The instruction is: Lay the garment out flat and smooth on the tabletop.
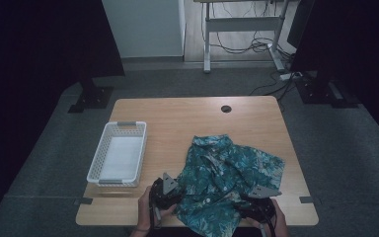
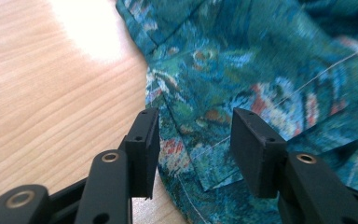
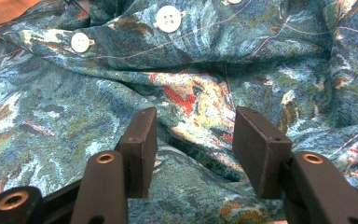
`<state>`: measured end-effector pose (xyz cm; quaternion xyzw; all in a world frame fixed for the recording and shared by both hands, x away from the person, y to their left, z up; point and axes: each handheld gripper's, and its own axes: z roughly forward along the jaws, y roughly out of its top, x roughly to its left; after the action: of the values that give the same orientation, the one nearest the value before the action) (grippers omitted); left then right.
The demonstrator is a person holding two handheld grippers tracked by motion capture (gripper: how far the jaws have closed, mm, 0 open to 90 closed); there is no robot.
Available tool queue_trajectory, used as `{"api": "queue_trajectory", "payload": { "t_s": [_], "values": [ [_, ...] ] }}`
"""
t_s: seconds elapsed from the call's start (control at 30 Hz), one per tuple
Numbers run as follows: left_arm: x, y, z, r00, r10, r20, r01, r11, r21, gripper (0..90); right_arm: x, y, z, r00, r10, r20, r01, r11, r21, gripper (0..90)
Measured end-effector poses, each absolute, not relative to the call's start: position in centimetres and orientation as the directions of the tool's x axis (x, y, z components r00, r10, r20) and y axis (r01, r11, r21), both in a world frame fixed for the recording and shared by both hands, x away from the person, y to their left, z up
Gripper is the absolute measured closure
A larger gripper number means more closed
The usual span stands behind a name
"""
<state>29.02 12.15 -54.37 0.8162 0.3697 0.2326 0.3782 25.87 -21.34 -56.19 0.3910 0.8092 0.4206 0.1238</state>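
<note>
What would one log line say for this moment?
shirt: crumpled on table | left gripper: open over shirt edge | right gripper: open over cloth | basket: empty

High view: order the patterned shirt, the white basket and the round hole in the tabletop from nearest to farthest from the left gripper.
From the left gripper, at the table's near edge:
1. Patterned shirt, right beside it, to its right.
2. White basket, just beyond it, to its left.
3. Round hole, at the table's far edge, to the right.
</note>
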Motion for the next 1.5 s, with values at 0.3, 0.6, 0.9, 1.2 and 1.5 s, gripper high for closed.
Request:
{"api": "queue_trajectory", "payload": {
  "t_s": [0.3, 0.6, 0.9, 1.2, 1.5],
  "values": [
    [29.5, 11.9, -55.1, 0.636, 0.771, 0.028, 0.504, -0.442, 0.742, 54.5, 25.8, -21.3, -56.2, -0.663, 0.738, 0.128, 0.528, 0.339, 0.779, 49.3],
    [29.2, 11.4, -55.1, 0.663, 0.748, -0.014, 0.512, -0.439, 0.738, 81.5, 25.8, -21.3, -56.2, -0.661, 0.739, 0.129, 0.528, 0.336, 0.780, 49.3],
    [29.6, 12.7, -54.3, 0.652, 0.757, -0.046, 0.515, -0.397, 0.760, 88.2, 25.8, -21.5, -56.2, -0.666, 0.736, 0.121, 0.523, 0.345, 0.779, 49.6],
    [31.1, 14.8, -52.9, 0.606, 0.792, -0.072, 0.516, -0.323, 0.793, 88.3, 25.7, -21.8, -56.2, -0.661, 0.741, 0.119, 0.525, 0.344, 0.778, 49.7],
    [33.3, 16.2, -52.5, 0.543, 0.827, -0.146, 0.562, -0.229, 0.795, 88.2, 25.6, -22.7, -56.2, -0.649, 0.750, 0.128, 0.536, 0.332, 0.776, 49.7]
  ]
}}
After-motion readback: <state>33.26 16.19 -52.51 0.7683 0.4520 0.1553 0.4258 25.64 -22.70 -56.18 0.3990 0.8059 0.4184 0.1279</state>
